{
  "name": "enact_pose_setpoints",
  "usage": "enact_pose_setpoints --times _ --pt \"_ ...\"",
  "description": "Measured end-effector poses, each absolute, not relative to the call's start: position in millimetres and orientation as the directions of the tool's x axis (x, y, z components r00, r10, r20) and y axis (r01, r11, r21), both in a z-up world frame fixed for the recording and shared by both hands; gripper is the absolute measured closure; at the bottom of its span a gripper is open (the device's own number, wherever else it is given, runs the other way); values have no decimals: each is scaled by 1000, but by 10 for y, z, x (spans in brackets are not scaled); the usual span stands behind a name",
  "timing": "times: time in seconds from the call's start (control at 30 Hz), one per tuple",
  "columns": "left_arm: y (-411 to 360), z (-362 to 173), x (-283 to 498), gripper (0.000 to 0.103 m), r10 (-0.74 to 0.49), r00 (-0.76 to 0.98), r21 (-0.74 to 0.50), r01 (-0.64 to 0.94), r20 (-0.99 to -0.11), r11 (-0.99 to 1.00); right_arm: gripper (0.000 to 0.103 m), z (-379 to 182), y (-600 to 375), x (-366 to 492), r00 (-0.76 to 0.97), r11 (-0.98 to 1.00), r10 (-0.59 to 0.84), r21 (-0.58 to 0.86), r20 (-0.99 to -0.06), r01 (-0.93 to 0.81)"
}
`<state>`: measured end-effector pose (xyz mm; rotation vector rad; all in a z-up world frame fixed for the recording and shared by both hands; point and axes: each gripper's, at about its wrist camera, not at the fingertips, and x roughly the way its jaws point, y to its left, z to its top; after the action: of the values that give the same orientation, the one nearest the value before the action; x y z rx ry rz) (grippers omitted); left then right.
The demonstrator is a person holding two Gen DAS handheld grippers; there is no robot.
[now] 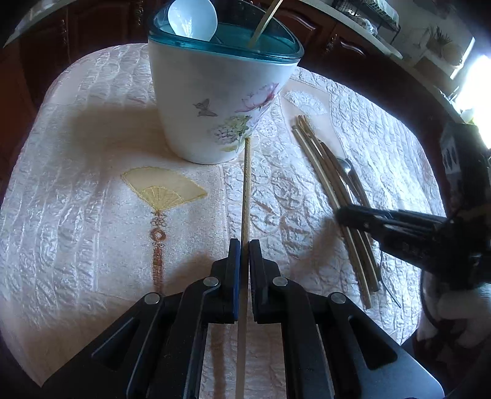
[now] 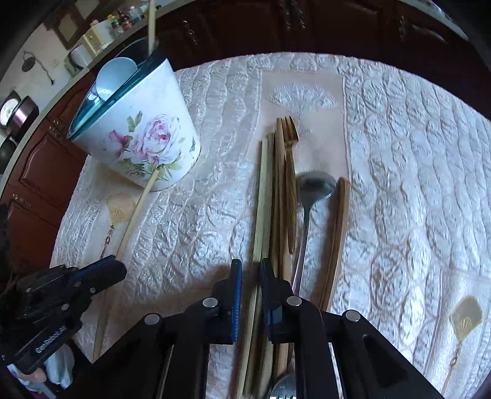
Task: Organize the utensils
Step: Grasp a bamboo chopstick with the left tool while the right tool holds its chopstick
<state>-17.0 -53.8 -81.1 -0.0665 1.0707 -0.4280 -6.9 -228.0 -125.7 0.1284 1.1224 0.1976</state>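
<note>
A white floral utensil holder with a teal rim stands on the quilted cloth, with a white spoon and one chopstick inside. My left gripper is shut on a pale chopstick whose far tip reaches the holder's base. To the right lies a pile of pale chopsticks, a wooden fork, a metal spoon and a brown wooden utensil. My right gripper hovers over the near end of the pile. Its jaws stand a narrow gap apart around a pale chopstick, and the pads do not press on it.
The table is covered by a cream quilted cloth with embroidered fans. Dark wooden cabinets stand behind the table, with a counter of jars and a rack above. A person's hand holds the right gripper's handle.
</note>
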Motion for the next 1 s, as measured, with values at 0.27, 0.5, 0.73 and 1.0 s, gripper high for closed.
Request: enact_pose_setpoints --times 0.27,0.5,0.73,1.0 --pt "-391 -727 -253 99 -382 418 -272 299 -824 915 103 -1265 -2110 -283 315 906 423 385 -850 -177" --pt "-208 -713 -340 99 -379 409 -276 288 -830 917 100 -1205 -1898 -539 325 902 427 373 -844 -216" --pt "-234 -810 -240 99 -365 385 -271 278 -847 922 77 -1024 -2052 68 423 950 313 279 -851 -141" --pt "-302 -855 101 81 -345 356 -253 280 -868 926 77 -1070 -2073 680 381 952 307 280 -872 -126"
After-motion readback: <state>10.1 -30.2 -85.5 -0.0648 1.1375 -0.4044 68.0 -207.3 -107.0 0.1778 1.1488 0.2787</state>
